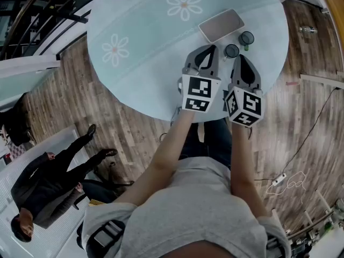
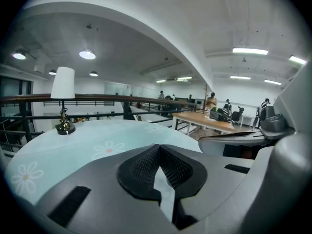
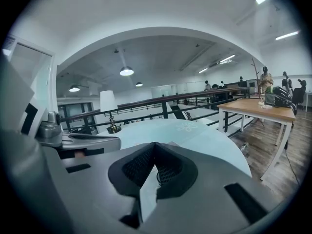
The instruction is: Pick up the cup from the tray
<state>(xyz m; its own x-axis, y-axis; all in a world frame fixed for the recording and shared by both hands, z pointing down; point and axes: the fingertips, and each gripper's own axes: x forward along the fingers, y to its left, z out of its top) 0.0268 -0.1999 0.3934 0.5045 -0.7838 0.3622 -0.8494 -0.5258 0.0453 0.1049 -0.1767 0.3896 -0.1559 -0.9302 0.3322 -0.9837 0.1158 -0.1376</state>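
Note:
In the head view a pinkish-grey tray (image 1: 221, 24) lies on the round table with its pale blue daisy cloth (image 1: 145, 42). Two small dark cups (image 1: 231, 50) (image 1: 246, 38) stand on the cloth just beside the tray's near right side, not on it. My left gripper (image 1: 207, 50) is shut and empty, its tip just short of the tray and left of the nearer cup. My right gripper (image 1: 240, 58) is also shut and empty, right beside that cup. In both gripper views the jaws (image 2: 157, 148) (image 3: 155, 145) meet over bare cloth, and neither shows the cups.
A white-shaded lamp (image 2: 63, 99) (image 3: 109, 110) stands at the table's far edge. The table's near edge (image 1: 177, 116) runs under my wrists. A person (image 1: 51, 173) stands on the wood floor to the left. A wooden desk (image 3: 258, 106) and railing lie beyond.

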